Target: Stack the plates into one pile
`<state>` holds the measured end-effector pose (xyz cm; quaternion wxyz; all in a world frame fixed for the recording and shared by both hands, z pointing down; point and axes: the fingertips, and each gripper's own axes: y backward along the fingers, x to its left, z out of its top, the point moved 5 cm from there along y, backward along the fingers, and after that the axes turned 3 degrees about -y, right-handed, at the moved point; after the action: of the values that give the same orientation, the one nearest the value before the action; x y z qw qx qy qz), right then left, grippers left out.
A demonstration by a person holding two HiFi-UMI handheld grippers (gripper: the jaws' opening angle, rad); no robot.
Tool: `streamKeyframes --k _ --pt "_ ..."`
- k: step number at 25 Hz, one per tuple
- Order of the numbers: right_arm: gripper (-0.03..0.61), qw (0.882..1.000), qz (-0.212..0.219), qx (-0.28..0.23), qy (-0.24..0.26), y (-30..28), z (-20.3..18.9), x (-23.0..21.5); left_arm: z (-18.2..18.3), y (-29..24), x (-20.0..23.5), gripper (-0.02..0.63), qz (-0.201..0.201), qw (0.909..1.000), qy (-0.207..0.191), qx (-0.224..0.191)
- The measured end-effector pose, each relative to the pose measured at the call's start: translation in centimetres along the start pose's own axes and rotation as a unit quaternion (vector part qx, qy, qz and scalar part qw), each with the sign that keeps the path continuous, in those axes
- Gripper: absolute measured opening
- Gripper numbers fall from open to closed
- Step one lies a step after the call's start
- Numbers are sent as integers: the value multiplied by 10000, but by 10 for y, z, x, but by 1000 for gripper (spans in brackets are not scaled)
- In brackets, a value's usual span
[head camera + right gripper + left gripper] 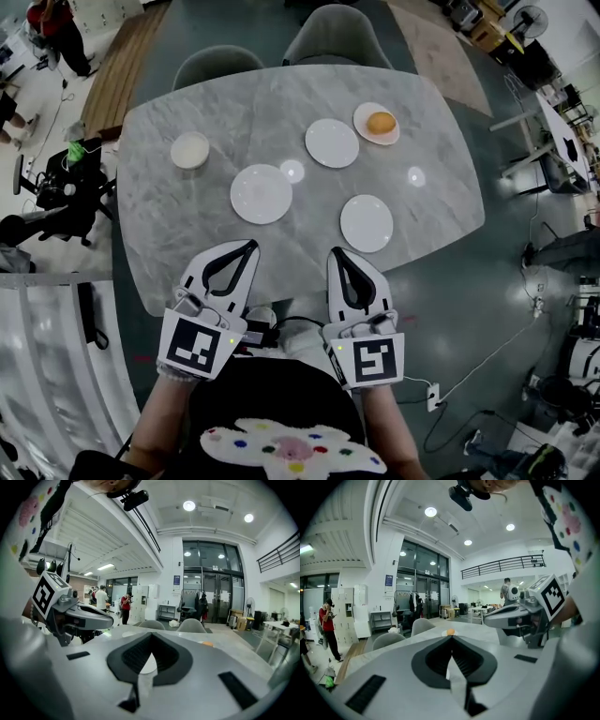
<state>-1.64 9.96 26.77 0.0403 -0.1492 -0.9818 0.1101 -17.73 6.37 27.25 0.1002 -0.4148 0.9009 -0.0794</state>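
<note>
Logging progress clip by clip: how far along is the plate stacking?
Done: nothing; the plates lie apart on the table, one bearing an orange. In hand: nothing; left tongs and right tongs are shut and empty. Left: all the stacking.
</note>
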Motion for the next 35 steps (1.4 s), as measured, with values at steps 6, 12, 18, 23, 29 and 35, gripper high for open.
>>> streamKeyframes --k 6,12,18,23,29,35 --pt "3 9998 165 123 -5 -14 -2 7 -6 5 12 11 195 9997 167 34" --pt "3 9985 511 148 91 -29 1 10 -10 2 17 11 346 9990 254 109" --pt "3 9955 937 146 89 -42 3 7 -12 -2 19 11 691 9956 605 174" --pt "3 9922 1225 216 80 -50 -3 0 -25 -6 20 11 1012 9873 1159 407" --pt "3 9890 1418 385 148 -58 -15 -8 -51 -13 23 12 1127 9728 1907 682" --pt "3 9862 1585 460 154 -68 -20 -13 -82 -24 28 87 1198 9514 2683 920"
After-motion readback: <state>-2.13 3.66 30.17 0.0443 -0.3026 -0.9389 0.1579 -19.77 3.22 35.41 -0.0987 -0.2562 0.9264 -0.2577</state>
